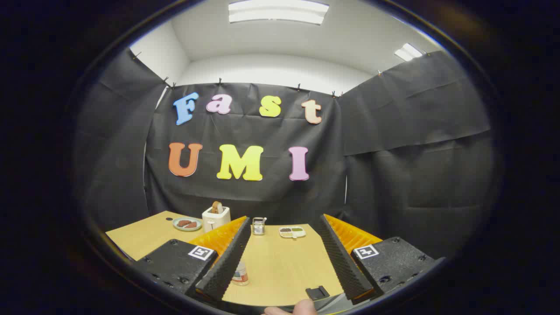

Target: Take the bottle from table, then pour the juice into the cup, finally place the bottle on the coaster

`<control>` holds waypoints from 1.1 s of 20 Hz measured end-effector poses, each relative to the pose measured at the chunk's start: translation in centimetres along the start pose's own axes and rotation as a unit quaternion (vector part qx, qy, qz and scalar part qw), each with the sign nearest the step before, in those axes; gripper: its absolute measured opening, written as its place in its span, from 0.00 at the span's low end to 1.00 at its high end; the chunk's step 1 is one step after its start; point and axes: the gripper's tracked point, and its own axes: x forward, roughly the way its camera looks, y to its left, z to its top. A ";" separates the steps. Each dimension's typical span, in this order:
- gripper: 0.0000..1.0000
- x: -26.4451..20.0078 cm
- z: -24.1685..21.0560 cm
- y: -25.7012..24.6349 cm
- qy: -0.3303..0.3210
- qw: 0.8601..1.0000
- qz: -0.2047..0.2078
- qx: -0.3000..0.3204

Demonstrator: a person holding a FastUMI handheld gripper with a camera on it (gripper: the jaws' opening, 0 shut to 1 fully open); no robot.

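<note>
My gripper (284, 224) is open, held above the wooden table (280, 262), with nothing between its fingers. A small bottle (240, 274) with a pale label and reddish contents stands on the table, close against the inner side of the left finger (227, 258) and partly hidden by it. A dark flat square piece (317, 292) lies near the table's front edge, close to the right finger (343, 258); I cannot tell whether it is the coaster.
At the table's far side stand a white toaster (216, 217) with a slice in it, a plate (187, 223) with brown food, a small metal rack (259, 225) and a divided dish (292, 232). A person's fingertip (302, 309) shows by the front edge.
</note>
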 end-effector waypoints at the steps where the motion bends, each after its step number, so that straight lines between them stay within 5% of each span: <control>1: 1.00 0.0 0.0 0.0 -0.001 1.000 0.000 -0.001; 22: 1.00 -0.2 0.1 1.5 0.007 1.000 0.019 0.004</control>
